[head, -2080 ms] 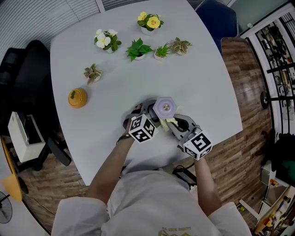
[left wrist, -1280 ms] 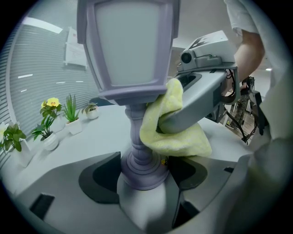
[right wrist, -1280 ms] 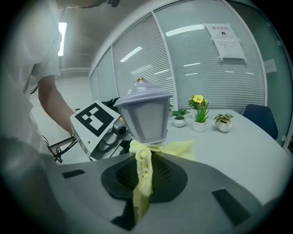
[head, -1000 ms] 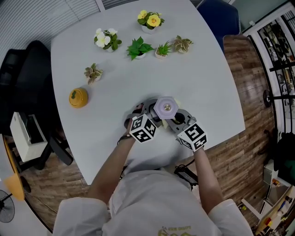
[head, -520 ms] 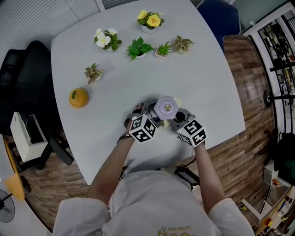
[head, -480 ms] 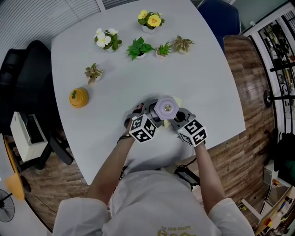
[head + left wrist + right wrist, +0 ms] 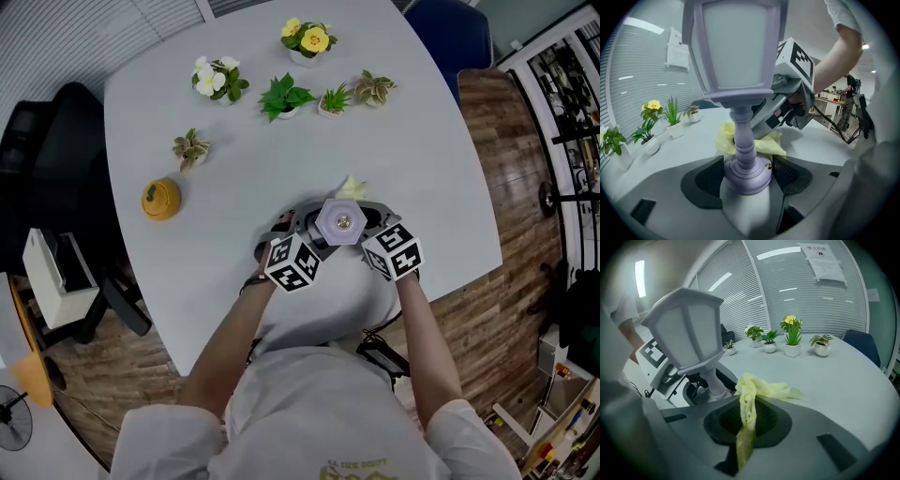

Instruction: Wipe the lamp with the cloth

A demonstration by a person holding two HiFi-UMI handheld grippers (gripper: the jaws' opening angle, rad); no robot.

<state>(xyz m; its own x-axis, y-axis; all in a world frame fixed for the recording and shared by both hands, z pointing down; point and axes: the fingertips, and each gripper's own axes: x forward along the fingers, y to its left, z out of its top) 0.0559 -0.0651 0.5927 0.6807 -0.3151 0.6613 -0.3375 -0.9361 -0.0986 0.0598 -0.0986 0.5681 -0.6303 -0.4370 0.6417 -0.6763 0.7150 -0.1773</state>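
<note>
— Jaws of the left gripper (image 7: 748,180)?
— Closed on the base of the lamp (image 7: 736,51), upright on the table (image 7: 422,141).
— And the right gripper (image 7: 749,420)?
— Pinching the yellow cloth (image 7: 761,389), bunched against the lamp's stem.

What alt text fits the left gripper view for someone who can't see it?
The left claw grips the base of a lavender lantern-style lamp standing on a grey table. Just behind its stem, the right claw holds a yellow cloth; small potted plants stand further left.
</note>
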